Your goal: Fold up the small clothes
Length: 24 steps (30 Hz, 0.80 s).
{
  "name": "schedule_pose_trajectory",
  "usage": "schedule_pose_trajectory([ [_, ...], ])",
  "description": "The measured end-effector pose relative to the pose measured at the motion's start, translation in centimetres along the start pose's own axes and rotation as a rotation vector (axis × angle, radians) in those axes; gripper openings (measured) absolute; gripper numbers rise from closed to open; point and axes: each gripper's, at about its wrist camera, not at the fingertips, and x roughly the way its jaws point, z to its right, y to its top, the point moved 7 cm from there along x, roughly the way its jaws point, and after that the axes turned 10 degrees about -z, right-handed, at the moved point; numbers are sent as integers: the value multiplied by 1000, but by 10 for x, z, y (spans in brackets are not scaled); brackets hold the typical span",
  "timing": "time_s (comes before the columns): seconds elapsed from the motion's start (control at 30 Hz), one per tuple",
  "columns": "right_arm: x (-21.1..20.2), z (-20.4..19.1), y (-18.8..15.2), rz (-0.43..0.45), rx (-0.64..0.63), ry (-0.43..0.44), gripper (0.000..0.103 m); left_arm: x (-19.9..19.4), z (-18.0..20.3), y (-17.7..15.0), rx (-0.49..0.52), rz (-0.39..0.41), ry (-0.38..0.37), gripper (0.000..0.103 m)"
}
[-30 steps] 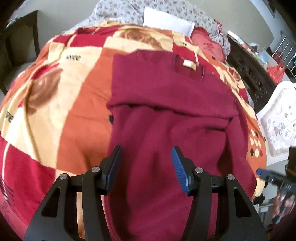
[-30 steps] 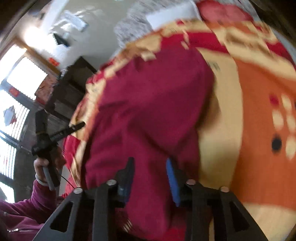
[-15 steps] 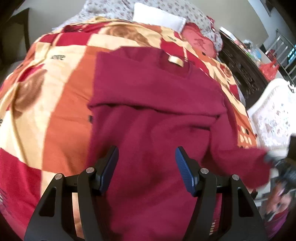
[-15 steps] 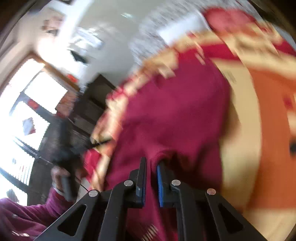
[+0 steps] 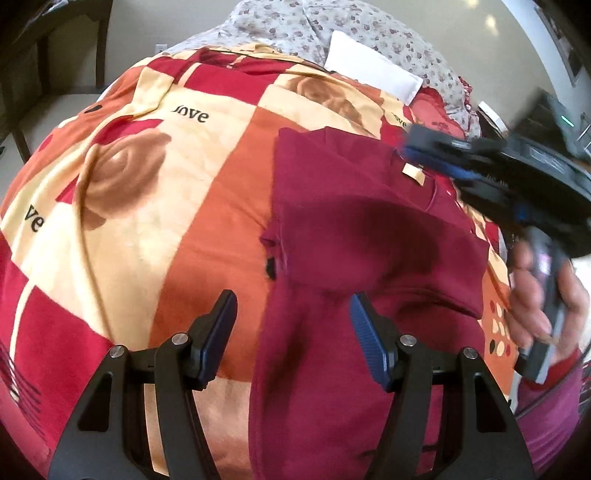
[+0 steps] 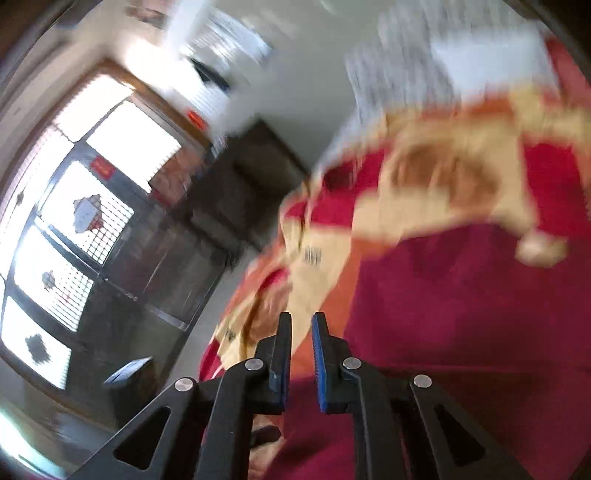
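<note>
On the bed, over a blanket (image 5: 207,206) checked in orange, cream and red with rose prints, lies a dark red sweater (image 5: 362,236), its cream neck label (image 5: 413,173) toward the far end and one sleeve folded across the chest as a broad band. The left gripper (image 5: 293,341) hangs above the near part of the garment with its blue-padded jaws standing wide and nothing between them; the sweater's left edge runs under the gap, the left finger over bare blanket and the right one over red cloth. The right gripper (image 5: 439,162), blurred in the left wrist view, reaches in from the right above the collar, carried by a hand (image 5: 535,295) in a red cuff. In its own view the right gripper (image 6: 301,350) shows a narrow slit between its jaws, which are opening, with nothing in the gap; blanket shows beyond the tips and the sweater (image 6: 461,314) spreads to the right, all smeared. Beyond the blanket sit a flowered pillow (image 5: 369,22) with a white folded cloth (image 5: 373,74) on it, and the right wrist view takes in a bright barred window (image 6: 74,229).
</note>
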Motion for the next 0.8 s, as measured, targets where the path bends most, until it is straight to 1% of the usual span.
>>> schedule_pose_trajectory([
  [0.03,4,-3,3,5,-14,-2,16,0,0,1,7,0,2,64],
  [0.1,-5,-10,3,42,-67,-39,18,0,0,2,24,10,11,64],
  [0.17,-28,-9,-7,68,-93,-67,20,2,-1,6,34,23,23,64],
  [0.23,-53,8,-24,99,-73,-94,28,7,-1,12,31,21,14,64],
  [0.27,-64,19,-32,107,-53,-118,42,11,0,16,36,23,2,64],
  [0.3,-76,35,-45,116,-23,-146,48,16,1,21,39,27,-2,64],
  [0.37,-93,66,-70,112,43,-181,48,26,-2,34,15,42,26,64],
  [0.43,-108,93,-93,103,102,-207,48,32,-2,47,12,78,29,64],
  [0.57,-141,138,-128,158,208,-265,48,49,-2,69,1,102,70,64],
  [0.63,-156,155,-137,200,251,-297,48,59,-1,78,5,89,93,64],
  [0.7,-172,166,-142,239,281,-313,48,68,3,81,17,68,93,63],
  [0.73,-178,176,-143,260,305,-333,48,71,6,82,33,61,95,62],
  [0.77,-181,181,-141,267,318,-354,48,72,9,83,49,57,99,50],
  [0.8,-186,188,-142,272,326,-383,48,74,13,83,68,54,113,44],
])
